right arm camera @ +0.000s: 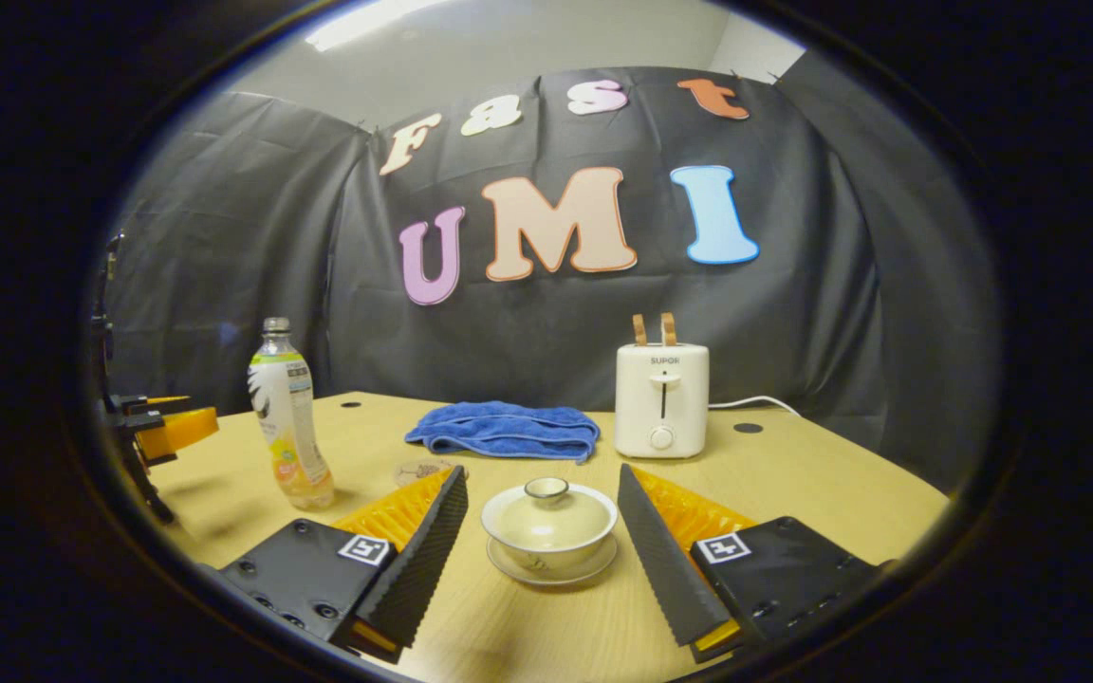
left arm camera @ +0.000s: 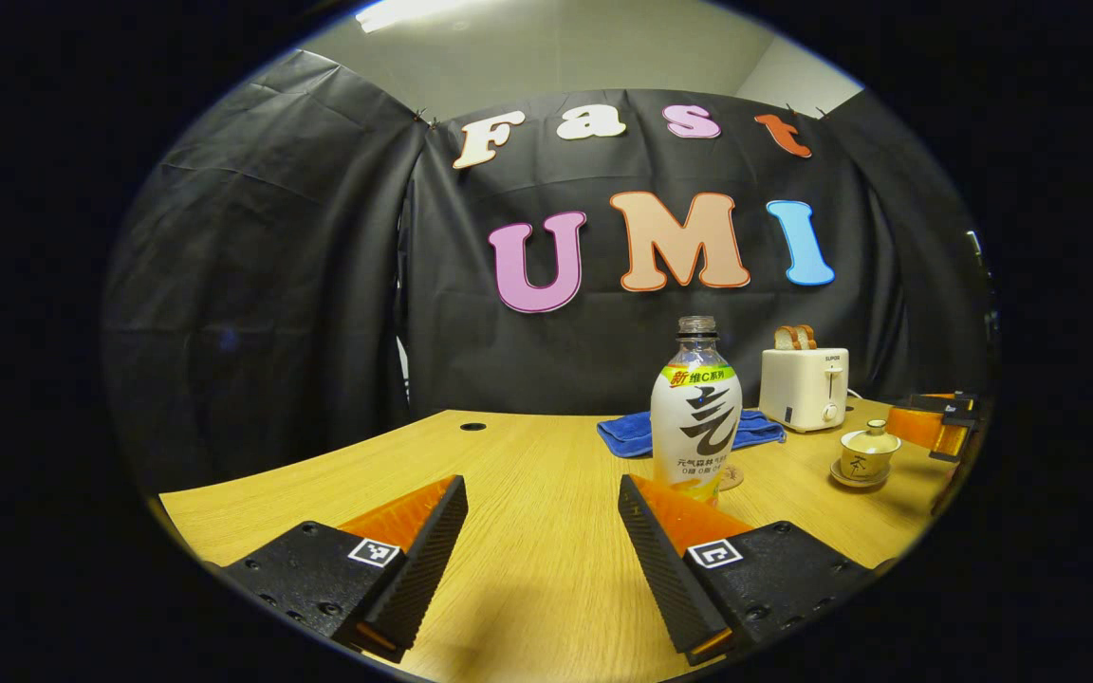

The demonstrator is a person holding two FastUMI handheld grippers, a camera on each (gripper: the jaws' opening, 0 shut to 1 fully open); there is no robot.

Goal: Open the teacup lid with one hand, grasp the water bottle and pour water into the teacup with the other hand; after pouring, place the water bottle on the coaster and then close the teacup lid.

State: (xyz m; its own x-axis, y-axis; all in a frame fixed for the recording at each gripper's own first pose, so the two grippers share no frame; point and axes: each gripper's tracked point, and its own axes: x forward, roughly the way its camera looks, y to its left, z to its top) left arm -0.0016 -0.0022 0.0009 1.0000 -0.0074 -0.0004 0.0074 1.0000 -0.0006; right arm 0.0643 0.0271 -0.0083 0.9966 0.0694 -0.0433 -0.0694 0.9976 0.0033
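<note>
Left gripper view: the left gripper [left arm camera: 542, 531] is wide open and empty. The bottle [left arm camera: 695, 410] stands upright, uncapped neck up, just beyond its right finger, beside the coaster [left arm camera: 730, 477]. The cup [left arm camera: 868, 456] sits far right, lid on.

Right gripper view: the right gripper [right arm camera: 542, 531] gapes empty either side of the lid [right arm camera: 548, 513]. Nothing looks done yet.

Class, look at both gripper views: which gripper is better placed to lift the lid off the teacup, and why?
The right gripper. Its open fingers already sit either side of the cream lidded ceramic teacup, lid knob centred between them. The left gripper faces the clear plastic water bottle with the white label instead, so it suits pouring.
</note>
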